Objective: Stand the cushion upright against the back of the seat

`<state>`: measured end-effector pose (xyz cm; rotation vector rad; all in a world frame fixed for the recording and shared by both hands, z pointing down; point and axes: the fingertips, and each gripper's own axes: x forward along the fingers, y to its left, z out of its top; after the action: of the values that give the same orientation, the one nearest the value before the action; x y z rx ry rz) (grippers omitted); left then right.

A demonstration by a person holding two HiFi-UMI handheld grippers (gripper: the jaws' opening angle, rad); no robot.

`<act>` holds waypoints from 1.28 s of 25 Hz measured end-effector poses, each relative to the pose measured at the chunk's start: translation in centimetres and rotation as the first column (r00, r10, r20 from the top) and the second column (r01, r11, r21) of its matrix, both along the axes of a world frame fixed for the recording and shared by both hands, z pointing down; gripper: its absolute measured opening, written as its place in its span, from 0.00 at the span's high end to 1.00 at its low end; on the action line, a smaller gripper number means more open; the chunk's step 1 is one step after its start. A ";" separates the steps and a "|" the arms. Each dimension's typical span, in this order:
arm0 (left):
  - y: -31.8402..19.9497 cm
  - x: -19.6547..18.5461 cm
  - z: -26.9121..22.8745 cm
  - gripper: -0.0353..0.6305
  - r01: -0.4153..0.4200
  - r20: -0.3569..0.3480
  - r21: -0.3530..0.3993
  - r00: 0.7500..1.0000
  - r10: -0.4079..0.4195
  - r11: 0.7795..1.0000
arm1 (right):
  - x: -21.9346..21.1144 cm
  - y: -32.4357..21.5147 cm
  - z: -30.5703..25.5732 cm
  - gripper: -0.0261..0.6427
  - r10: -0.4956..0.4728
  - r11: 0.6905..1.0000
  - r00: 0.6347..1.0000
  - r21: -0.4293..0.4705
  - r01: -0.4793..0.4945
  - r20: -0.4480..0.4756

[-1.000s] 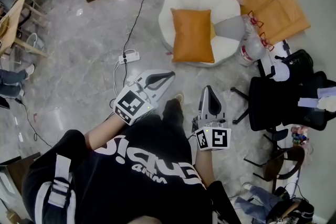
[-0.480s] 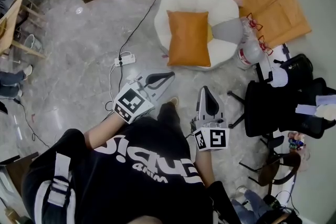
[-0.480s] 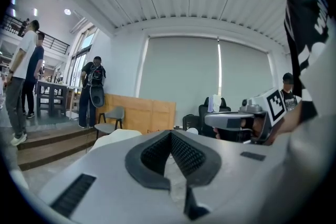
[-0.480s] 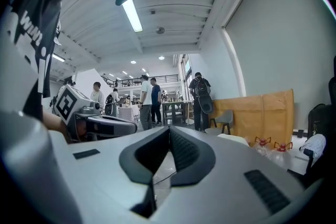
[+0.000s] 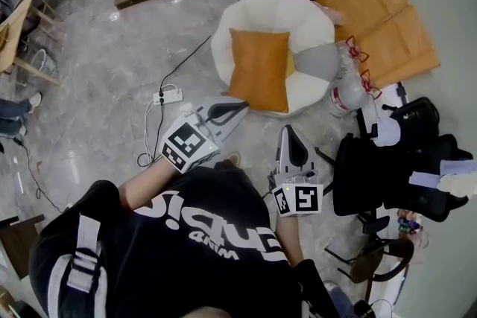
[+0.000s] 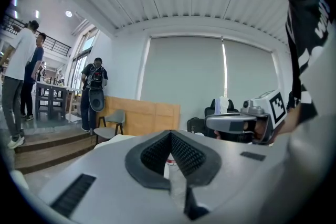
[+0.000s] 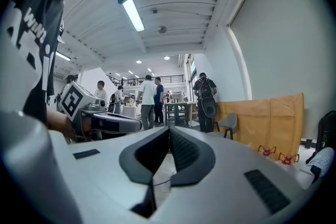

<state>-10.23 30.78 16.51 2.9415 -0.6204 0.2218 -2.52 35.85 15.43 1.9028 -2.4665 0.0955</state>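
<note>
We hold both grippers out with nothing in them. The left gripper (image 5: 238, 107) has its jaws pressed together, and so does the right gripper (image 5: 292, 130). The orange cushion (image 5: 259, 69) lies face-up on the round white seat (image 5: 298, 11), just ahead of the left gripper's tip and ahead-left of the right one, touched by neither. A grey cushion (image 5: 322, 62) lies ahead of the right gripper.

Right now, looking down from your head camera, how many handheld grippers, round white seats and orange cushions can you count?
Grippers: 2 (left gripper, right gripper)
White seat: 1
Orange cushion: 1
Total: 4
</note>
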 end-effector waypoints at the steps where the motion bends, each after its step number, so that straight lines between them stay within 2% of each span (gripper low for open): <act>1: -0.5 0.6 -0.2 0.94 0.007 0.000 -0.001 1.000 -0.007 1.000 | 0.7 -0.4 -0.1 0.93 -0.005 1.000 1.000 0.001 0.005 -0.002; 9: -3.7 4.0 -0.4 0.94 0.085 -0.014 0.031 0.996 -0.085 0.996 | 5.3 -2.6 0.5 0.93 -0.035 0.999 0.999 -0.001 0.035 -0.009; 18: -8.3 5.8 0.1 0.94 0.133 -0.027 0.031 0.991 -0.133 0.991 | 7.4 -6.6 1.8 0.93 -0.051 0.998 0.999 -0.027 0.051 0.019; 27: -14.7 8.7 0.6 0.94 0.113 -0.035 0.011 0.993 -0.112 0.994 | 10.4 -13.1 2.0 0.93 -0.011 1.000 0.999 -0.026 0.012 0.039; 32: -19.0 9.6 1.4 0.94 0.107 -0.017 -0.007 0.994 -0.107 0.994 | 10.6 -18.1 2.3 0.93 -0.022 0.999 0.998 -0.025 0.023 0.051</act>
<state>-0.65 11.77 17.94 2.8899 -0.7706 0.1864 8.08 17.78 17.78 1.8853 -2.5056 0.1756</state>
